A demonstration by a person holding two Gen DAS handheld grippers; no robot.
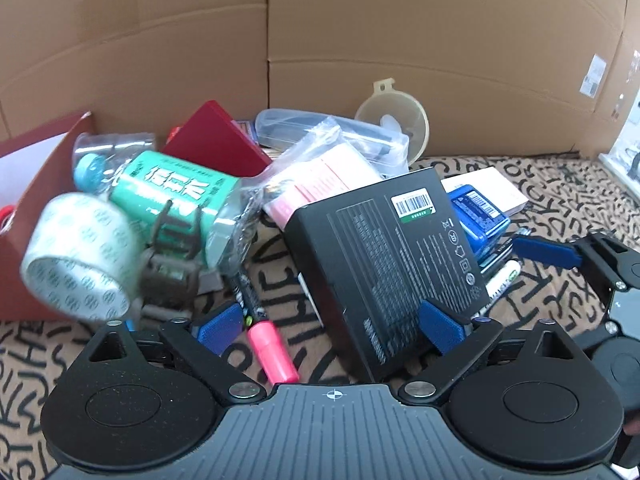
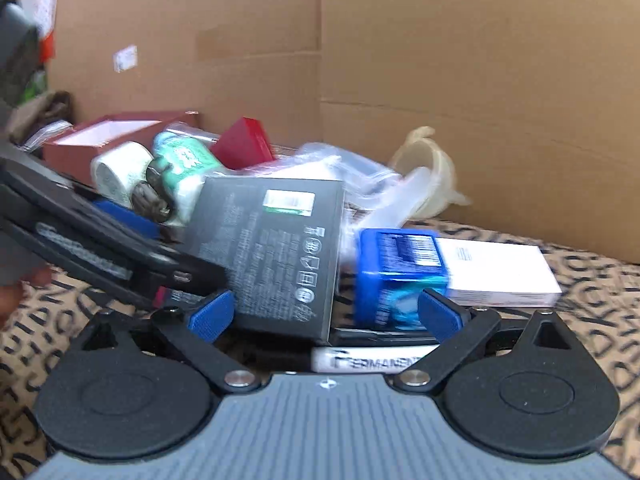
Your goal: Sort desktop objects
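A pile of desk objects lies on a patterned cloth. My left gripper (image 1: 330, 328) is open, its blue pads either side of a pink highlighter (image 1: 272, 354) and the near corner of a black box (image 1: 384, 260). A tape roll (image 1: 80, 254) and a green bottle (image 1: 176, 188) lie to its left. My right gripper (image 2: 326, 316) is open around the black box (image 2: 276, 252) and a blue box (image 2: 396, 268), above a white permanent marker (image 2: 372, 360). The right gripper also shows at the right edge of the left wrist view (image 1: 560, 252).
A red open box (image 1: 24, 208) stands at far left. A dark red box (image 1: 216, 140), a plastic bag with pink packets (image 1: 320, 172), a clear case (image 1: 304, 124), a beige funnel (image 1: 396, 120) and a white box (image 2: 496, 276) fill the pile. Cardboard walls (image 1: 400, 40) stand behind.
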